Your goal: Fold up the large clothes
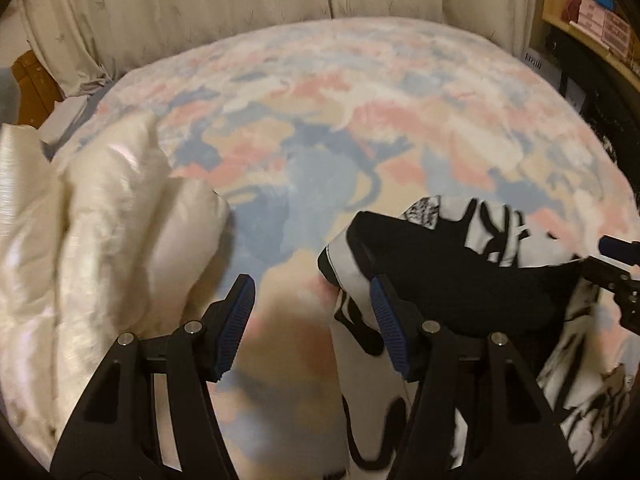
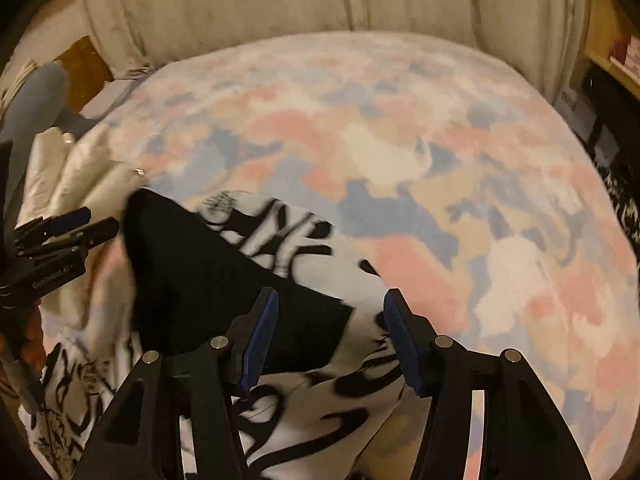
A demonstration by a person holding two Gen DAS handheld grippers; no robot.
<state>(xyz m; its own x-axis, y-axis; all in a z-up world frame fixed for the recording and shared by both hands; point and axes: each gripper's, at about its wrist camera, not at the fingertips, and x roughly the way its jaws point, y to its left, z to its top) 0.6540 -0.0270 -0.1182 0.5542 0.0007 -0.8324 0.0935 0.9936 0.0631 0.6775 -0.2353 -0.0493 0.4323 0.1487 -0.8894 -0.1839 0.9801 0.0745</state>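
Observation:
A black and white patterned garment point(image 1: 448, 276) lies crumpled on a pastel blanket point(image 1: 320, 120); it also shows in the right wrist view point(image 2: 224, 272). My left gripper point(image 1: 312, 292) is open and empty, with the garment's edge beside its right finger. My right gripper point(image 2: 332, 304) is open and empty, hovering over the garment's near part. The left gripper also shows at the left edge of the right wrist view point(image 2: 86, 224), and the right gripper's tip shows at the right edge of the left wrist view point(image 1: 616, 246).
A cream puffy quilt point(image 1: 92, 232) lies bunched on the left of the bed. Cream curtains point(image 1: 240, 0) hang behind. A wooden shelf point(image 1: 592, 16) with boxes stands at the right. The pastel blanket point(image 2: 400, 140) covers the bed.

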